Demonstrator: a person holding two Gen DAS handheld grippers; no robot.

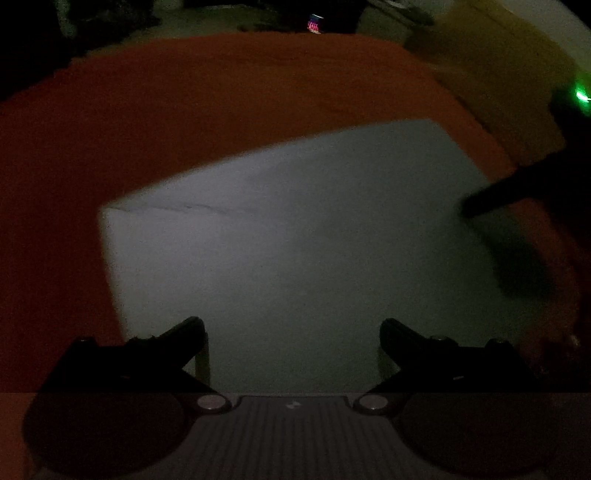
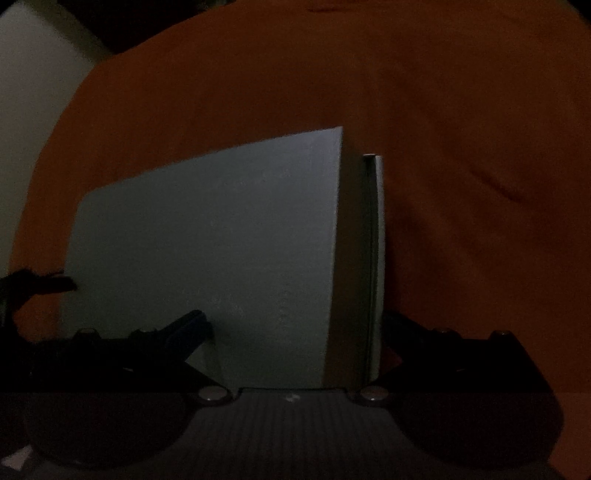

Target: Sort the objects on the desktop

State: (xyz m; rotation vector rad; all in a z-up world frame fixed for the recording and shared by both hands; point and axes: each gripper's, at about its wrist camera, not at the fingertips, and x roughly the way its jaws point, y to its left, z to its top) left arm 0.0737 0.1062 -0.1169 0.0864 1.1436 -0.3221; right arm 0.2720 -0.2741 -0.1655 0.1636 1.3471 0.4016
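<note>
- Darkness covers both views, so small details are hard to read; only a white box (image 1: 295, 229) on an orange cloth (image 1: 221, 92) is clear.
- In the left wrist view the left gripper (image 1: 293, 332) hovers over the flat top of the box with its fingers spread wide, and nothing is between them.
- The right gripper (image 1: 517, 188) enters this view from 3 o'clock as a dark finger that reaches the right edge of the box.
- In the right wrist view the right gripper (image 2: 295, 325) is wide open around the near part of the white box (image 2: 221, 240); the fingers stand on both sides of it, but I cannot tell if they touch it.
- A thin flap or lid edge (image 2: 376, 258) shows at the right side of the box, toward 3 o'clock.
- I judge that the right claw is placed so in order to grasp the box, while the left waits above to steady it.
- A small lit object (image 1: 314, 24) stands far away at 12 o'clock, beyond the cloth.
</note>
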